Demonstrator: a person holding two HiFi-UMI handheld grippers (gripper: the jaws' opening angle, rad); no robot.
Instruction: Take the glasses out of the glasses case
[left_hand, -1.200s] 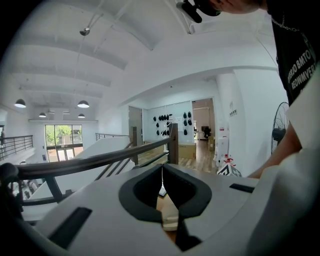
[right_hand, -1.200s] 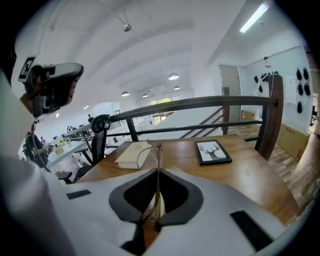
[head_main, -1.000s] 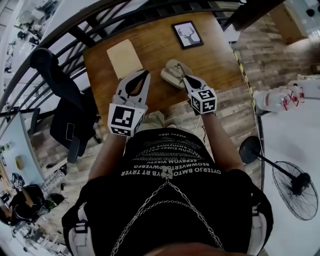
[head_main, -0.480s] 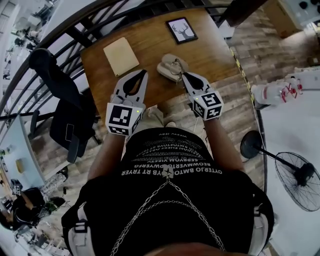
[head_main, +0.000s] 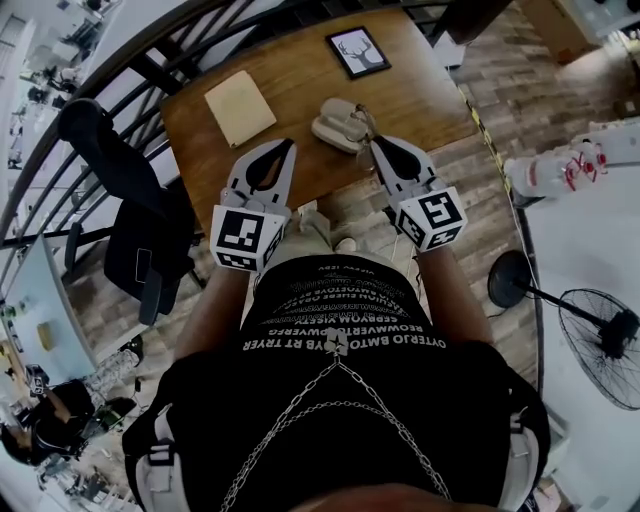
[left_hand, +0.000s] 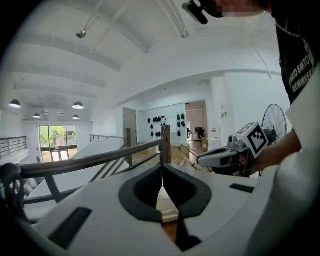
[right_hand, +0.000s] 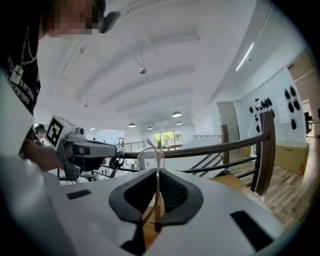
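1. Left tool (left_hand: 161, 172): the jaws are closed against each other, pad to pad, and nothing is gripped between them. In the head view the left tool (head_main: 284, 150) is held over the near edge of the tabletop (head_main: 300, 85), with its tips directed toward the far side.

2. Right tool (right_hand: 158, 172): the jaws are clamped on the glasses (right_hand: 150, 156). A thin wire part of the frame is pinched upright between the pads, and a clear lens rim is seen rising above the jaw tips. In the head view the right tool (head_main: 379, 143) is positioned just beside the right end of the glasses case (head_main: 335, 122).

3. Glasses case: it is located on the tabletop near the front edge, between the two tools but closer to the right one. It is seen lying open, and its interior cannot be made out at this size.

4. Other items on the tabletop: a beige pad (head_main: 240, 108) is placed left of the case, and a framed deer picture (head_main: 358, 52) is placed at the far side.

5. Surroundings: a black chair (head_main: 130, 225) is located left of the tabletop, and a floor fan (head_main: 600, 335) is located at the right.
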